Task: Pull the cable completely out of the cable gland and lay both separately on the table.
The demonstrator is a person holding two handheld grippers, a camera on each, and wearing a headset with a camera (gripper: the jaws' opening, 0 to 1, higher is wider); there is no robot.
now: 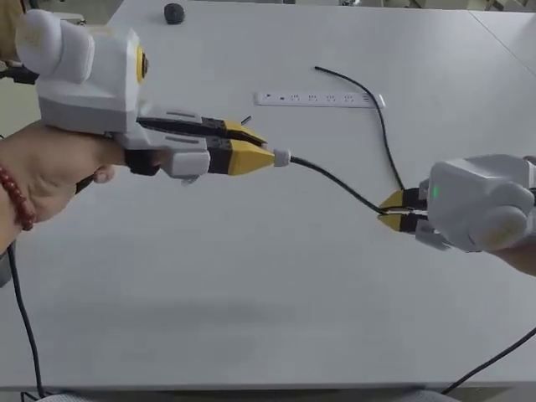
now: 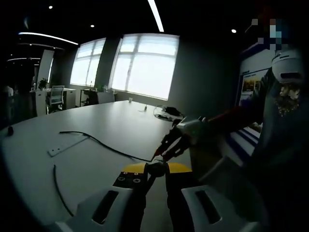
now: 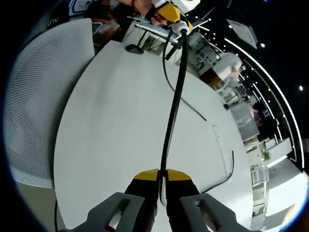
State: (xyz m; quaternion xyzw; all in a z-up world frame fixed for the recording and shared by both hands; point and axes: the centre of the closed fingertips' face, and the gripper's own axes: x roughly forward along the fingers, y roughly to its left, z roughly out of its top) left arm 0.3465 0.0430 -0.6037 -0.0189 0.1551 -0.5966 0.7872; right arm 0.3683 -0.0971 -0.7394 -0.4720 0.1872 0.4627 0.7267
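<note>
My left gripper (image 1: 266, 157) is held above the table at the left, shut on a small grey cable gland (image 1: 281, 157) at its yellow tips. A black cable (image 1: 335, 179) runs out of the gland to the right and down into my right gripper (image 1: 387, 210), which is shut on it. Beyond the right gripper the cable loops away over the table to its far end (image 1: 318, 69). In the left gripper view the gland (image 2: 157, 168) sits between the jaws. In the right gripper view the cable (image 3: 175, 104) stretches taut up to the gland (image 3: 180, 28).
A white power strip (image 1: 320, 100) lies on the white table (image 1: 251, 285) beyond the grippers. A small dark round object (image 1: 173, 12) sits at the far edge. A short black wire piece (image 2: 60, 186) lies on the table in the left gripper view. A mesh chair (image 3: 34, 96) stands beside the table.
</note>
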